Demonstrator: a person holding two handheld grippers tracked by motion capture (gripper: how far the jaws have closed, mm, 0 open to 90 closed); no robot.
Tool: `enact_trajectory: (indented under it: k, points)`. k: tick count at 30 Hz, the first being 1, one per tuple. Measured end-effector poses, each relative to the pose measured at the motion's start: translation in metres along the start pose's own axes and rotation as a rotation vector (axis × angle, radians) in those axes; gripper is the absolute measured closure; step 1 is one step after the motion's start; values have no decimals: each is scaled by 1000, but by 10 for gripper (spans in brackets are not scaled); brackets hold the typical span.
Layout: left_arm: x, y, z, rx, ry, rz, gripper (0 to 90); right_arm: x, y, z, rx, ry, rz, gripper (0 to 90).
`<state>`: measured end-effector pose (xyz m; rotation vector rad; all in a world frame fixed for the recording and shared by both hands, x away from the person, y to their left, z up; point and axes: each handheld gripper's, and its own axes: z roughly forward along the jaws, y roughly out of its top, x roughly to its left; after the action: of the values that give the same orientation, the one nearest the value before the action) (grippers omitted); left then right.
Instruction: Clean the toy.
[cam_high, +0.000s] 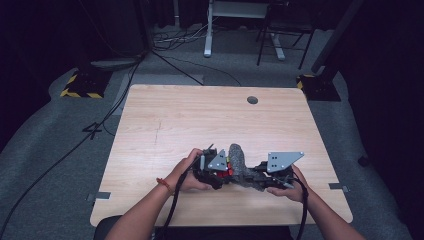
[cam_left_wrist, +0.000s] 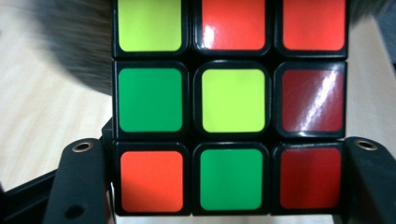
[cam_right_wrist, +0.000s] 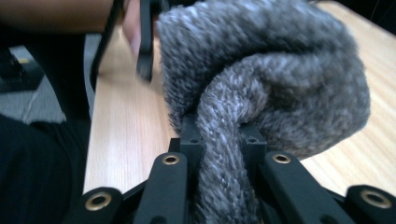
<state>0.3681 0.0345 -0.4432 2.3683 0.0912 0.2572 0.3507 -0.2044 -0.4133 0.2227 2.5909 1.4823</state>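
Your cube (cam_left_wrist: 231, 105) runs off the frame's top, clamped in your left gripper (cam_left_wrist: 224, 186); your right gripper (cam_right_wrist: 222, 182) pinches the grey sock (cam_right_wrist: 280, 79).

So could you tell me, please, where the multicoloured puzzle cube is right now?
The multicoloured puzzle cube sits clamped in the left hand-held gripper near the wooden table's front edge in the high view, right beside the fuzzy grey knitted cloth.

Light wood-grain surface (cam_high: 165, 125) with a round grey grommet (cam_high: 252, 100) near its far edge. Grey carpet floor (cam_high: 50, 130) carrying trailing black cables (cam_high: 107, 115) and two yellow-and-black striped stand bases (cam_high: 82, 86). White desk leg (cam_high: 208, 30) and dark chair legs (cam_high: 280, 42) beyond.
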Motion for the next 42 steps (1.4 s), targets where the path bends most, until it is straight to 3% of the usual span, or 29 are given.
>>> enact_trajectory:
  k: [2, 5, 8, 11, 17, 20, 24, 27, 32, 35, 39, 42]
  points:
    - [-6, 5, 2, -7, -34, 14, 337, -2, 1, -2, -2, -36, 3, 777]
    - [-8, 9, -2, -30, -29, 22, 337, -11, -4, -5, 10, -69, 46, 780]
    - [-4, 9, -12, -74, -12, 5, 337, -18, -13, -5, 58, -100, 71, 783]
    - [2, 7, -21, -107, 7, -14, 337, -20, -17, -1, 82, -94, 80, 783]
    - [13, -2, -23, -91, 21, -49, 337, -12, -14, 4, 75, -39, 35, 783]
    - [12, -4, -21, -92, 23, -55, 336, -10, -13, 5, 66, -18, 37, 781]
    - [11, -4, -20, -119, 0, -58, 336, -15, -17, 5, 64, -44, 67, 778]
    - [5, 2, -11, -57, 31, -20, 335, -15, -15, 0, 9, -60, 54, 777]
    - [-3, 6, 4, -10, 9, 8, 331, -6, -6, -3, -44, -31, 23, 778]
    - [-8, 8, 12, 21, 12, 36, 330, -2, -4, 0, -34, -4, 11, 778]
    - [-8, 9, 16, 36, 0, 32, 330, 0, -3, 4, -36, 11, 24, 777]
    - [-8, 9, 17, 57, 21, 43, 330, 0, -3, 7, -19, 6, 20, 778]
